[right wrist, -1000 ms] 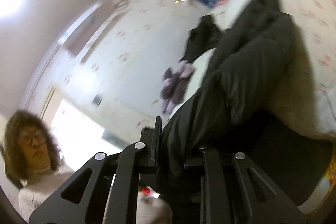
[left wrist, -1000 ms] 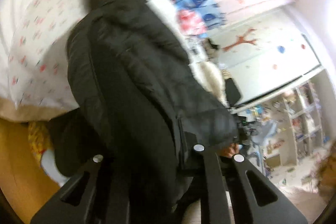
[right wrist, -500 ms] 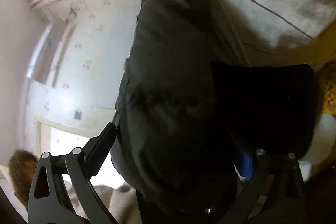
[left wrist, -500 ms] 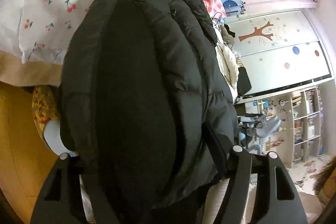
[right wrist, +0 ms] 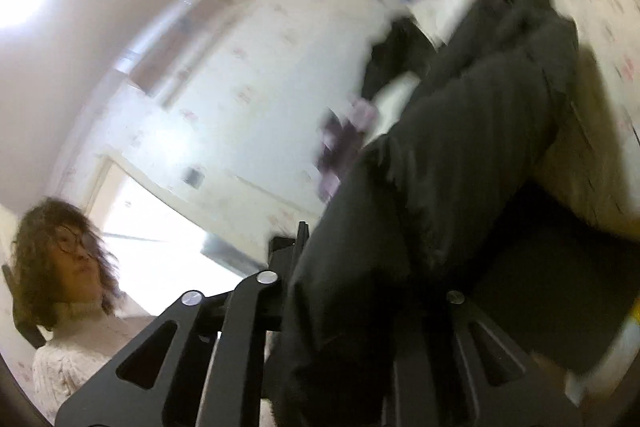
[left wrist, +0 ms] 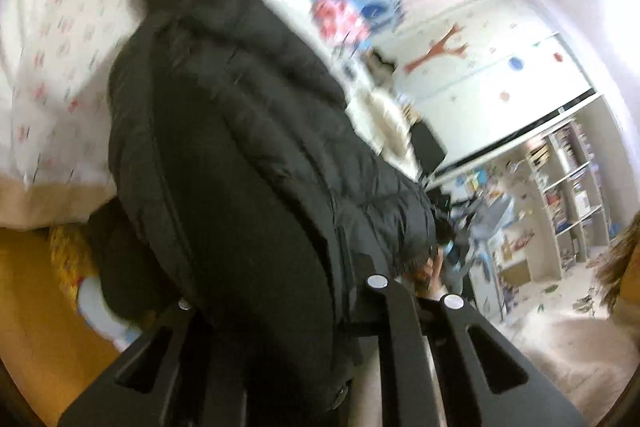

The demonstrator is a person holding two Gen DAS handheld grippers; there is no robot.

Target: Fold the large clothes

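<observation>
I hold the black coat (left wrist: 248, 187) over the near edge of the bed (left wrist: 52, 39). My left hand-held gripper (left wrist: 280, 291) is clamped on its hem; my right hand-held gripper (right wrist: 360, 291) is closing on the same hem. I keep both level with the bed edge, hem taut.

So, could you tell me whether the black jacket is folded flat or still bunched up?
Bunched up: the black jacket lies humped lengthwise on the bed, its near end between both grippers.

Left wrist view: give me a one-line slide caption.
Left tool clamped on a black puffer coat draped over the floral bedspread.
</observation>
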